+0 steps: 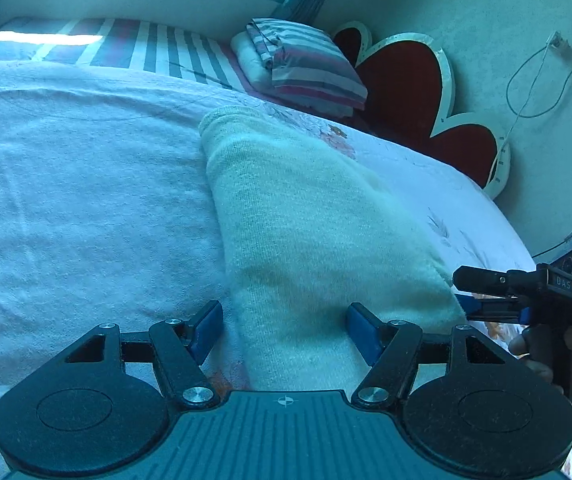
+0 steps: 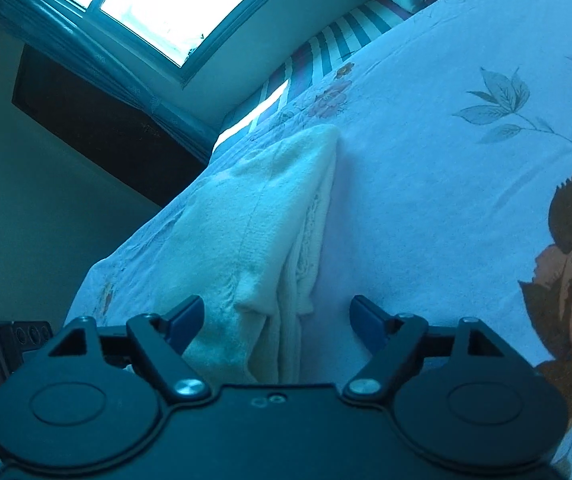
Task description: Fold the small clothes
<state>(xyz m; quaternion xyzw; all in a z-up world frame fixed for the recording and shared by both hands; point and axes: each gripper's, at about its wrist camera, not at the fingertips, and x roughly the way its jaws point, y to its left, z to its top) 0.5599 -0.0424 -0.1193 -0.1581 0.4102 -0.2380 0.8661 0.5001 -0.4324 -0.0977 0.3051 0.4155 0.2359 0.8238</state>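
A cream knitted garment (image 1: 305,220) lies folded into a long strip on the floral bed sheet (image 1: 66,200). My left gripper (image 1: 284,330) hovers low over its near end, open, with the cloth lying between the blue pads and neither pad pressing on it. In the right wrist view the same garment (image 2: 254,216) shows its layered folded edge. My right gripper (image 2: 276,320) is open around the near corner of that edge. From the left wrist view, the right gripper (image 1: 461,292) reaches in at the strip's right corner, held by a hand (image 1: 553,356).
A folded striped quilt (image 1: 305,64) and a red flower-shaped cushion (image 1: 409,88) sit by the wall at the bed's head. A white cable (image 1: 525,92) hangs on the wall. A window (image 2: 166,0) and a dark cabinet (image 2: 98,120) lie past the bed's far edge.
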